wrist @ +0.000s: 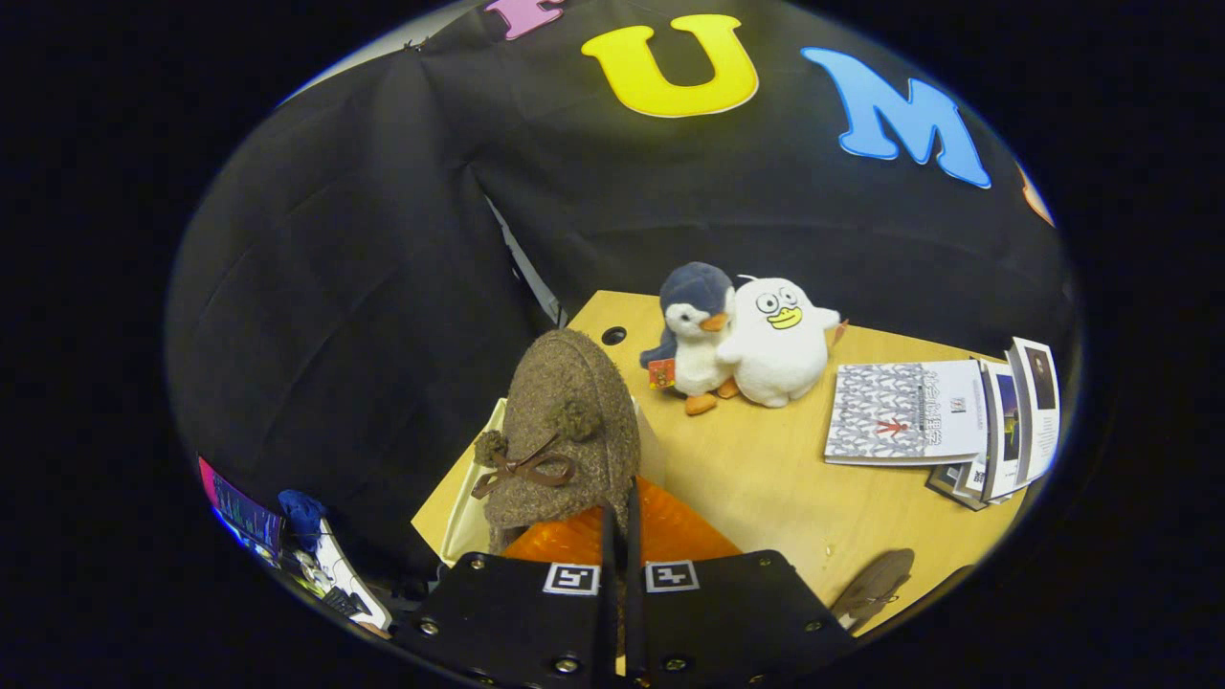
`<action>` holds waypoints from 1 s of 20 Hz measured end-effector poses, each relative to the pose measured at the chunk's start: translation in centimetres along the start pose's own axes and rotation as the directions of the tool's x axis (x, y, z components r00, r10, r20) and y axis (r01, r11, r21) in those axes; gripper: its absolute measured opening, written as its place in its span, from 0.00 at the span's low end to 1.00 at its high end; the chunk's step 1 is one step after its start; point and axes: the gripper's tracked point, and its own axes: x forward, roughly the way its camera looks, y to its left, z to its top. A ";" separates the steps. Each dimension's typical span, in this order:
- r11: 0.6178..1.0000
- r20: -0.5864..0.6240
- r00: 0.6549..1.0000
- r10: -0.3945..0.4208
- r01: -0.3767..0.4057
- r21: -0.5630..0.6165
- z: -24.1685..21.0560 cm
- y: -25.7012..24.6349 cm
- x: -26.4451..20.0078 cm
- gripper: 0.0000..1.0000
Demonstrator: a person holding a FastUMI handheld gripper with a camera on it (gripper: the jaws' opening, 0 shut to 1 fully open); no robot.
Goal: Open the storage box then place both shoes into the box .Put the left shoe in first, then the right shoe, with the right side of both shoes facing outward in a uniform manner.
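A brown felted-wool shoe (565,431), a soft slipper with a rounded toe, two pompoms and a thin leather bow, hangs from the hand-held gripper (620,536), whose two fingers stand nearly closed, apparently nipping the rim of the shoe's opening where the orange lining (670,531) shows. The shoe is held over the near left corner of the surface (766,478), above the pale storage box (469,507), of which one wall and rim show beside the toe. The shoe looks light, limp and compressible; its fuzzy upper should resist slipping, and the rim at the collar is the firmest place to pinch, since the toe would fold. The second shoe (871,586) lies on the wooden surface to the near right, well apart. Two plush toys (746,340) and fanned booklets (947,416) occupy the far side.
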 end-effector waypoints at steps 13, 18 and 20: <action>0.984 -0.209 0.977 -0.030 -0.008 -0.176 -7.2 5.5 13.6 0.04; 0.967 -0.314 0.943 -0.113 0.032 -0.251 -10.3 4.0 17.7 0.03; 0.959 -0.343 0.928 -0.144 0.045 -0.280 -11.1 3.5 18.9 0.04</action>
